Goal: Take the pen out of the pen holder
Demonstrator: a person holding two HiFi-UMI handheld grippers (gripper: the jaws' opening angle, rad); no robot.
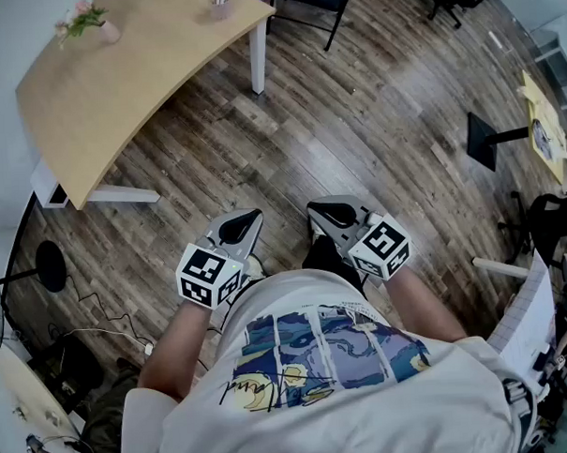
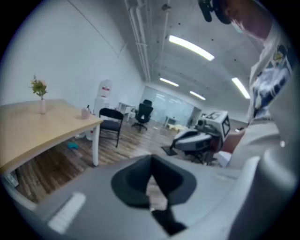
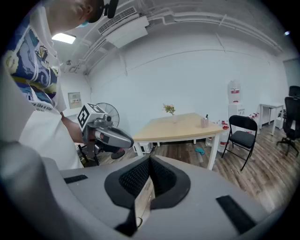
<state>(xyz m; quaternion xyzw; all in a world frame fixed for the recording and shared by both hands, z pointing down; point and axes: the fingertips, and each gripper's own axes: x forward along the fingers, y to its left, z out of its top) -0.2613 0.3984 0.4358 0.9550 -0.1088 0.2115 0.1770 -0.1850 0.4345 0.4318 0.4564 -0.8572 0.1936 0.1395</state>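
Left claw, grey with black pads: jaws pressed together, empty, held at the person's waist beside right claw, likewise closed and empty. Small pink pen holder, dark pen inside: on curved light-wood table, well apart from both claws.

Even, bright indoor light, no hard shadows. Head view is sharp in the middle with wide-angle bend at the edges; the table throws only a faint soft shadow on the wood floor. Left gripper view is soft all over, looks motion-blurred, left gripper smeared close to the lens; ceiling light strips blown out white. Right gripper view is clearer, pad texture on the right gripper crisp, one ceiling lamp glaring top left. Both gripper views are fisheye with black vignette in the corners.
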